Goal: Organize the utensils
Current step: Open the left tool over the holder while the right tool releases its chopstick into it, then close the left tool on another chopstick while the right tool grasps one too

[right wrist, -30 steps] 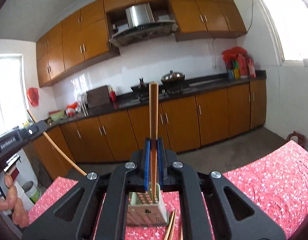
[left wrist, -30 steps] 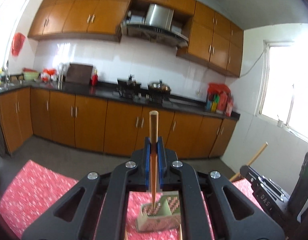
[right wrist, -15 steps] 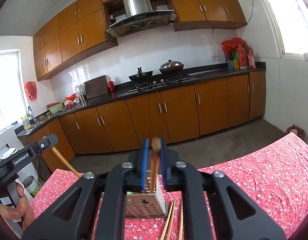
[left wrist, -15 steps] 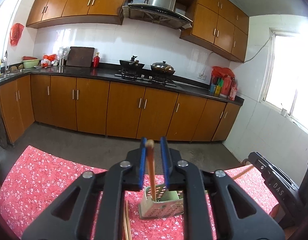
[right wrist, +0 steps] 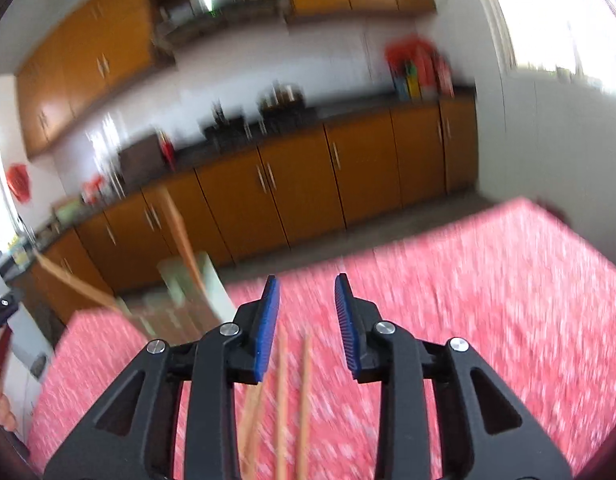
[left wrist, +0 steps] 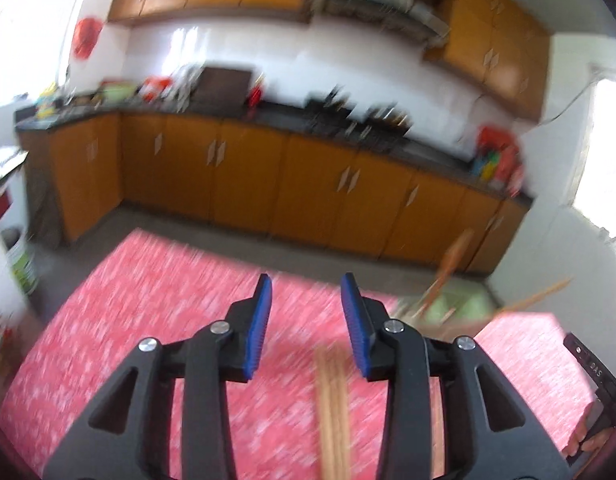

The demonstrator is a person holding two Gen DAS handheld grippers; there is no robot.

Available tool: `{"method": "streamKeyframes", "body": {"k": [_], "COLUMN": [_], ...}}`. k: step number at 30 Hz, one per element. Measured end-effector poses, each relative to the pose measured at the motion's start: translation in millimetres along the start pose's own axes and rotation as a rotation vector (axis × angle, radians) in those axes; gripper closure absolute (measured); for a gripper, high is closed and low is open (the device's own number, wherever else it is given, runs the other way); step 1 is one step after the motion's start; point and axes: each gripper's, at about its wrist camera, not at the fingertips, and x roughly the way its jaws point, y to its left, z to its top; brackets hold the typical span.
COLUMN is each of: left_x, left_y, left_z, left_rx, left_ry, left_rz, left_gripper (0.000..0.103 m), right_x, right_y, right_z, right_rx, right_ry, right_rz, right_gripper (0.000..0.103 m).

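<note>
The chopsticks point(right wrist: 282, 400) are lying on the red flowery tablecloth point(right wrist: 468, 300), right under my right gripper point(right wrist: 306, 320). In the right view I am seeing a few thin wooden sticks side by side, showing between my two blue fingers point(right wrist: 268, 328). In the left view a bunch of chopsticks point(left wrist: 333, 408) is lying flat on the cloth point(left wrist: 148, 300) too, just below my left gripper point(left wrist: 306, 322) and a bit toward its right finger.

The green holder point(right wrist: 196, 292) is standing on the cloth, off to the left of my right gripper. Two sticks are poking up out of it and leaning to the left. In the left view the holder point(left wrist: 456, 304) is sitting to the right of my left gripper, near the far edge of the table, with sticks leaning out of it. Everything is looking smeary, so I cannot count the sticks well.

My left gripper is spread wide and holding nothing. My right gripper is spread wide too, and nothing is in it.

Behind the table, orange cupboards point(left wrist: 268, 184) are running along the wall under a dark counter point(left wrist: 292, 114).
</note>
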Motion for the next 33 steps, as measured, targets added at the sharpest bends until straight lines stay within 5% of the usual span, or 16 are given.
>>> {"method": "streamKeyframes", "body": {"k": [4, 9, 12, 14, 26, 33], "left_x": [41, 59, 56, 55, 66, 72], "left_y": [33, 37, 30, 24, -17, -35], "left_z": [-55, -103, -122, -129, -149, -152], "left_rx": [-0.074, -0.06, -0.037, -0.019, 0.072, 0.169], "left_ry": [0.231, 0.351, 0.369, 0.376, 0.434, 0.438], "left_rz": [0.044, 0.043, -0.01, -0.043, -0.143, -0.088], "left_gripper": [0.066, 0.059, 0.059, 0.059, 0.083, 0.093], "right_x": [41, 63, 71, 73, 70, 71], "right_y": [-6, 9, 15, 18, -5, -3], "right_z": [-55, -104, -114, -121, -112, -113], "right_rx": [-0.018, -0.067, -0.116, -0.154, -0.121, -0.144], "right_ry": [0.229, 0.365, 0.393, 0.376, 0.334, 0.331], "right_rz": [0.029, 0.068, 0.042, 0.005, -0.067, -0.069], "right_gripper": [0.078, 0.079, 0.081, 0.095, 0.095, 0.095]}}
